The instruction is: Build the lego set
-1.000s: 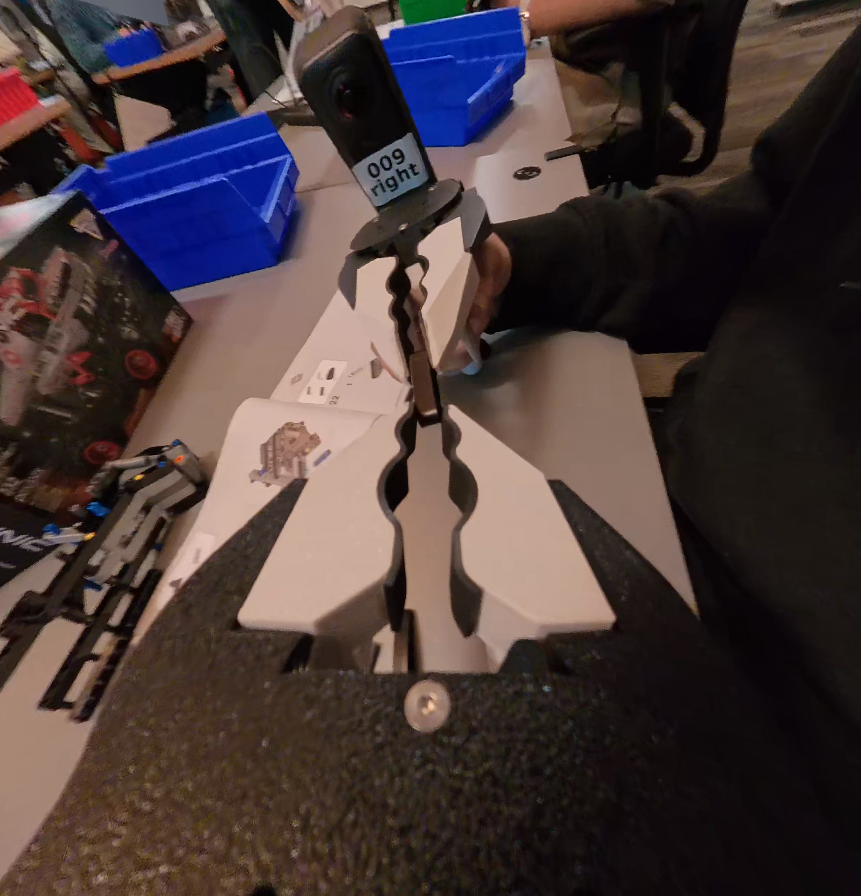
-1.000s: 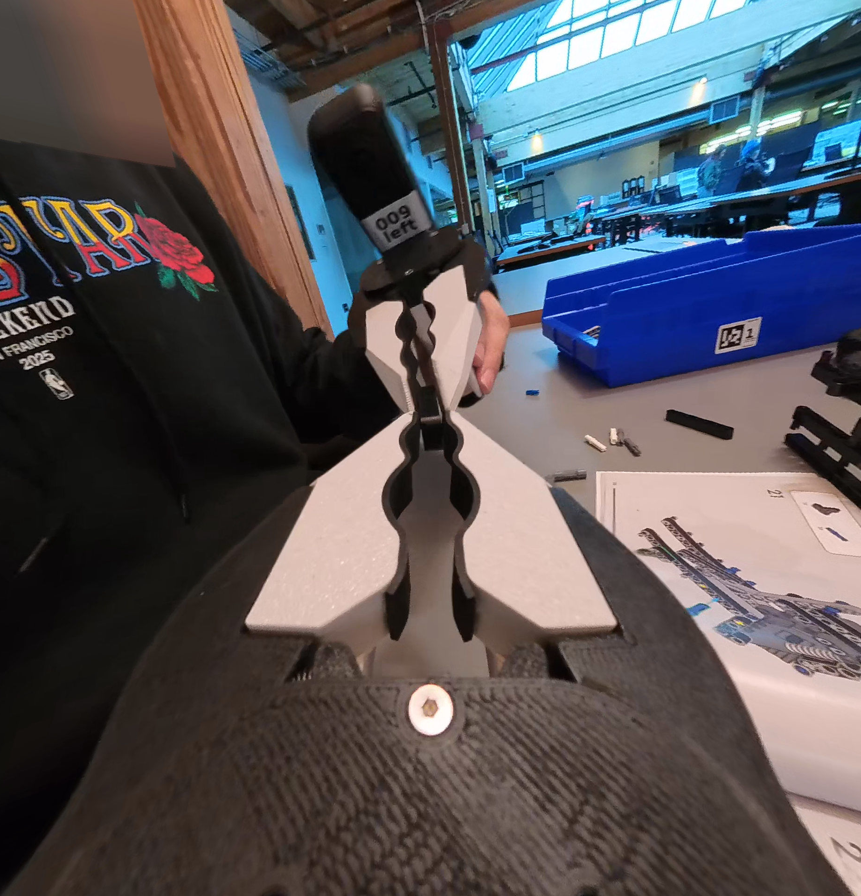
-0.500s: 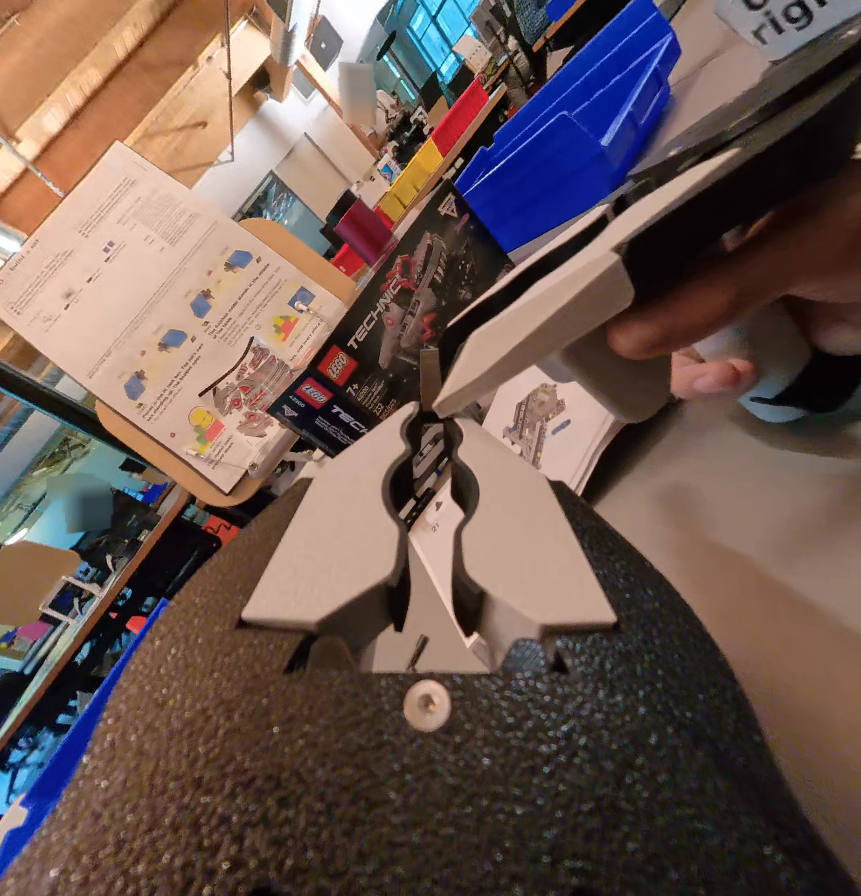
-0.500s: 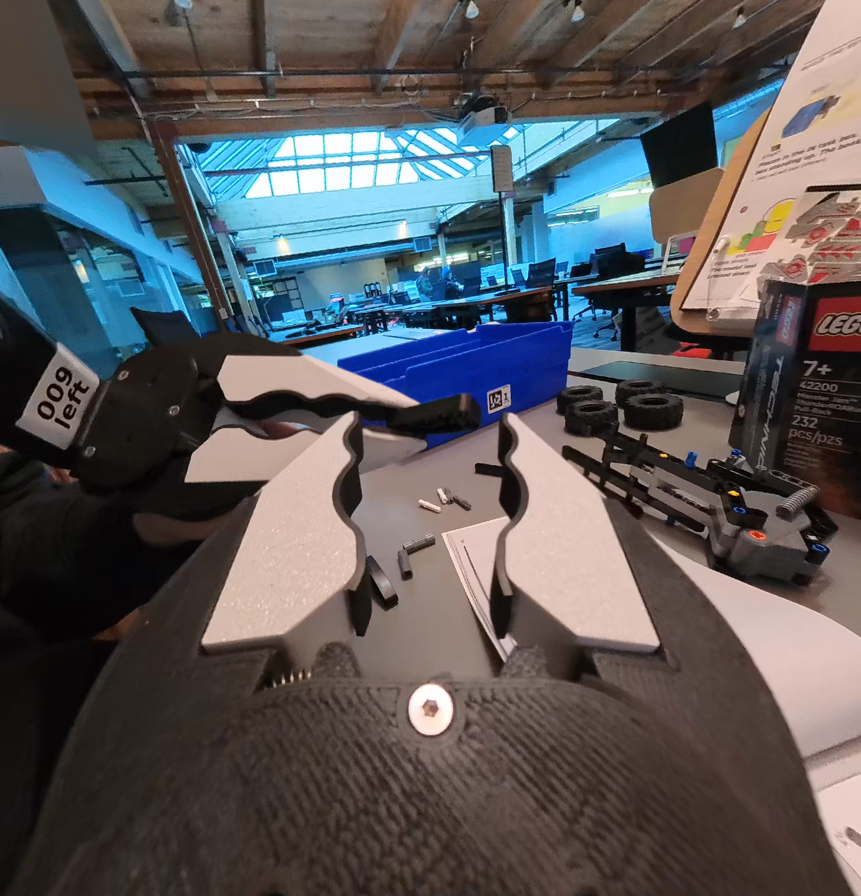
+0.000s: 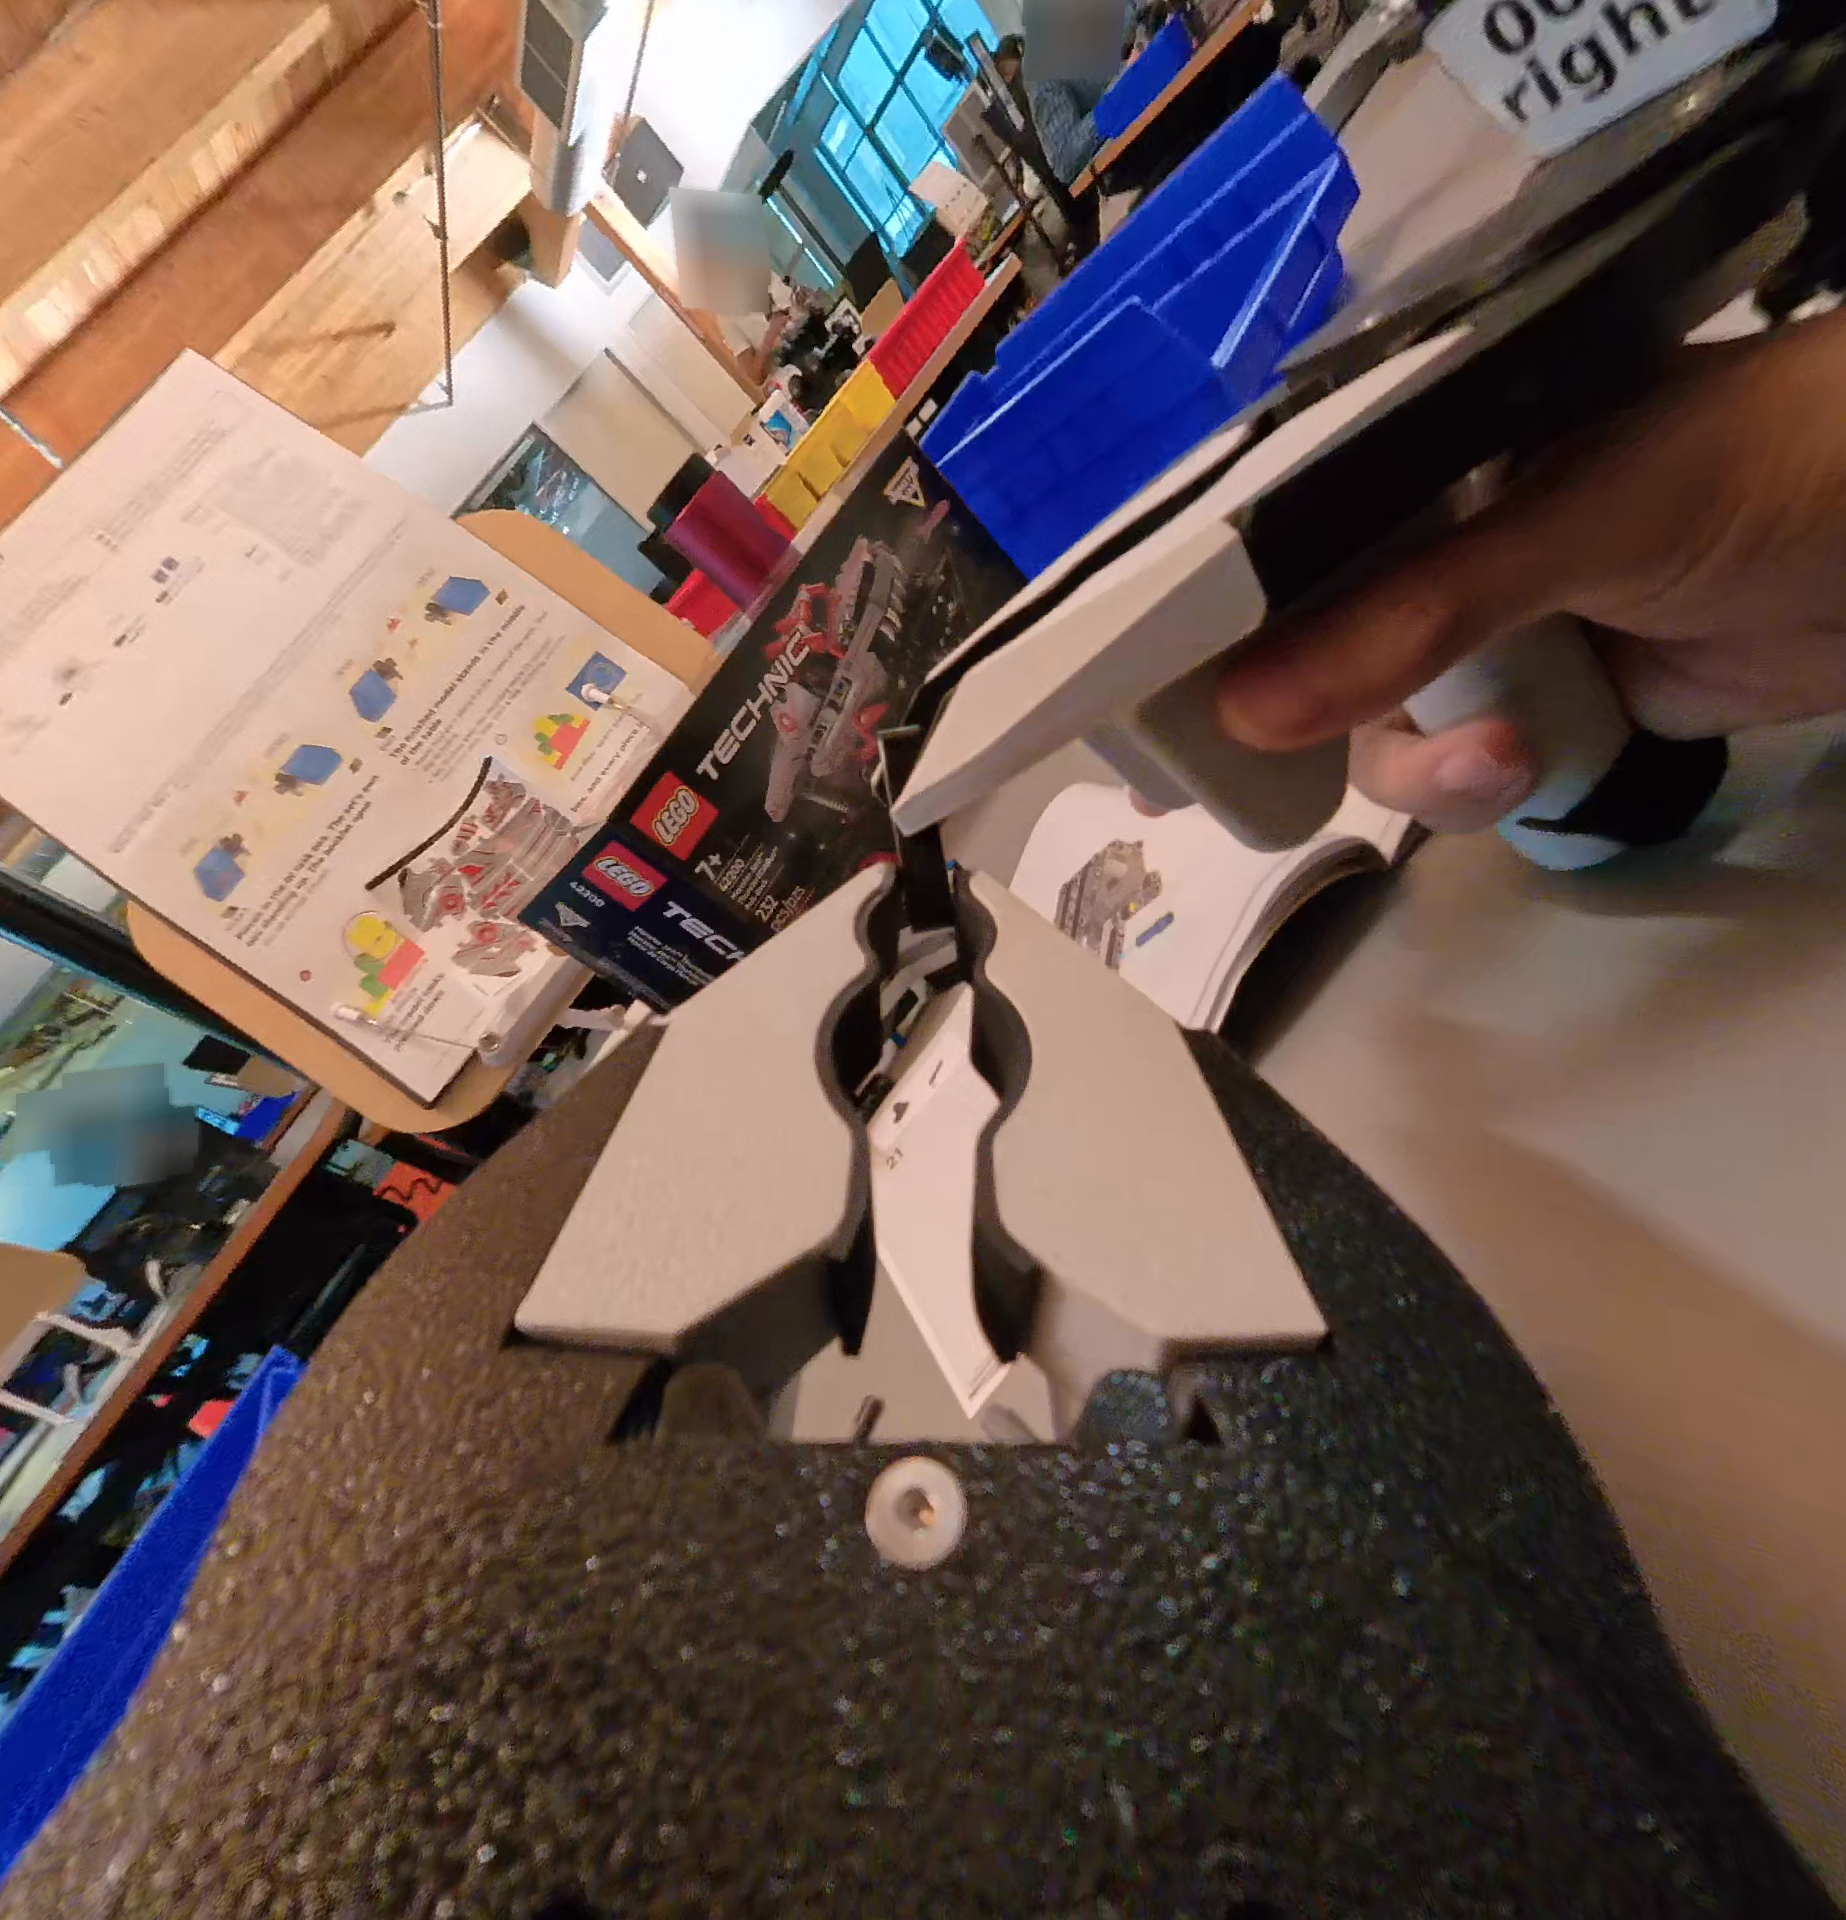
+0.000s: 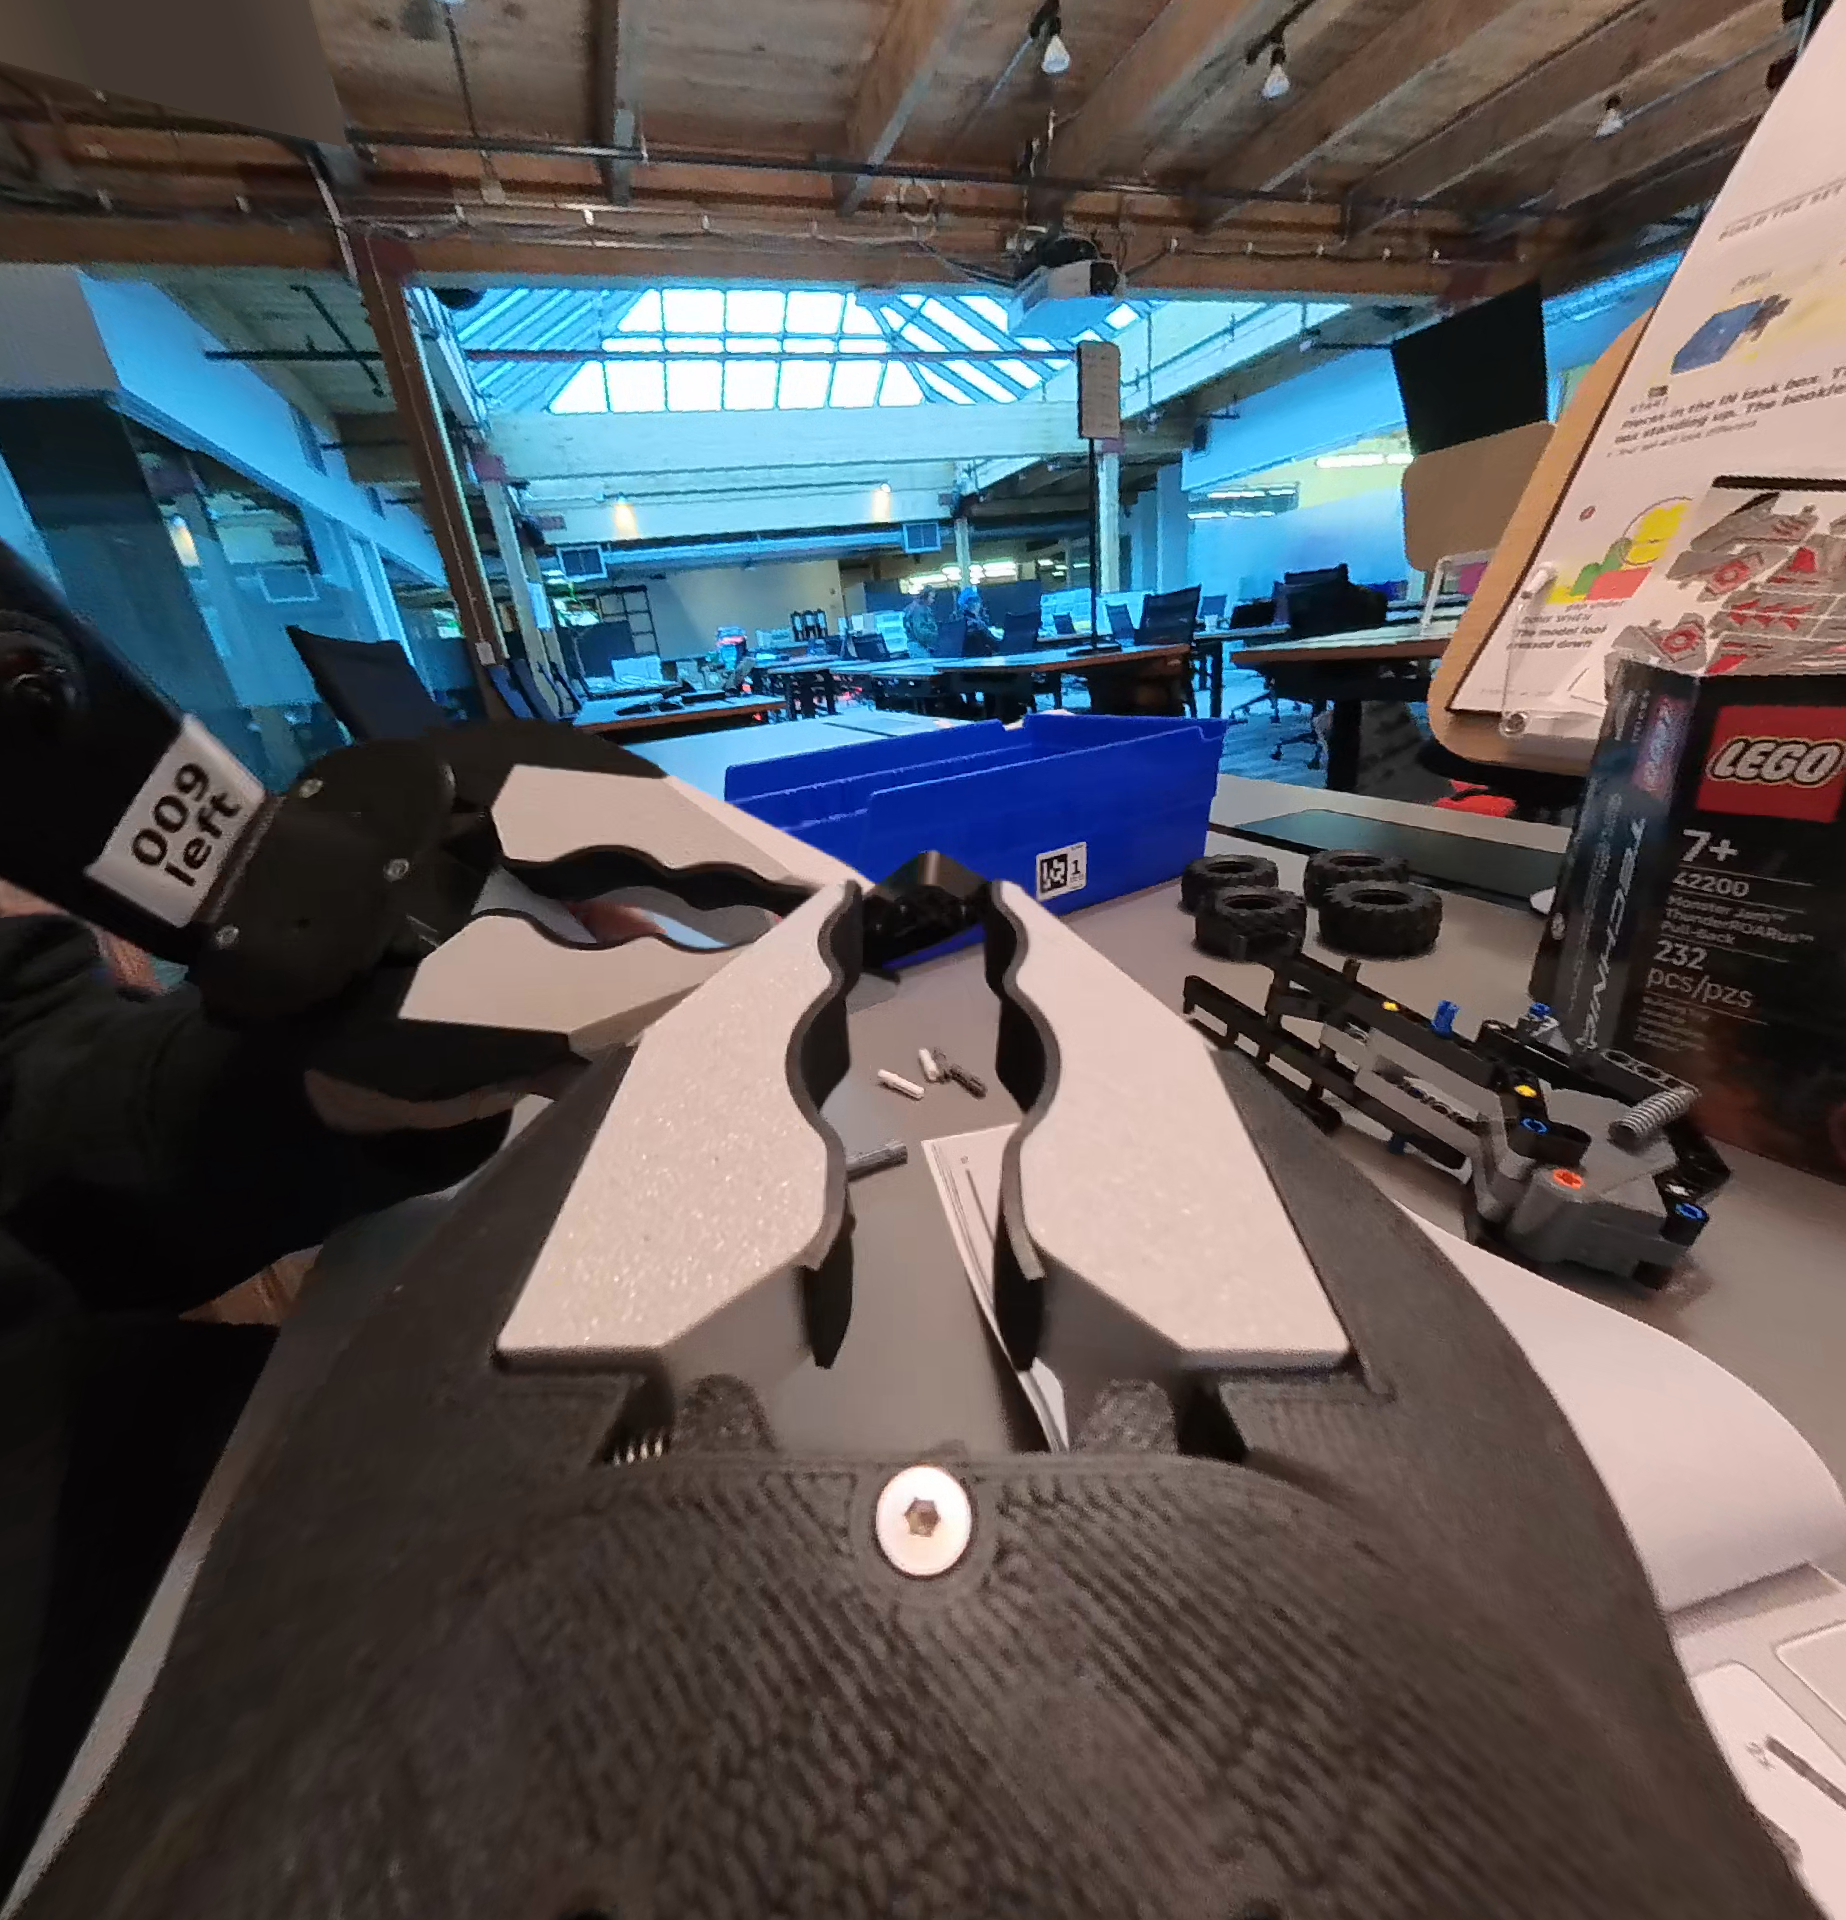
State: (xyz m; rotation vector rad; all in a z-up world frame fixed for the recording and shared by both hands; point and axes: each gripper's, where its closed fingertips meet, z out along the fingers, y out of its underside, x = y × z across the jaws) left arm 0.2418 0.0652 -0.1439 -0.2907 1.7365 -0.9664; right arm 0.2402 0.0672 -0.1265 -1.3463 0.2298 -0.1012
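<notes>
While both my grippers meet above the table [image 6: 1781, 1299], right gripper [image 6: 924, 904] jaws grip a black piece [image 6: 919, 904]; left gripper [image 5: 924, 883] jaws pinch it too.

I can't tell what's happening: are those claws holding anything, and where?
Yes, a small black Lego piece: the left gripper pinches one end with its tips, and the right gripper apparently pinches the other.

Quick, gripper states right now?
Left gripper: closed on black piece.
Right gripper: apparently closed on the same black piece.
</notes>
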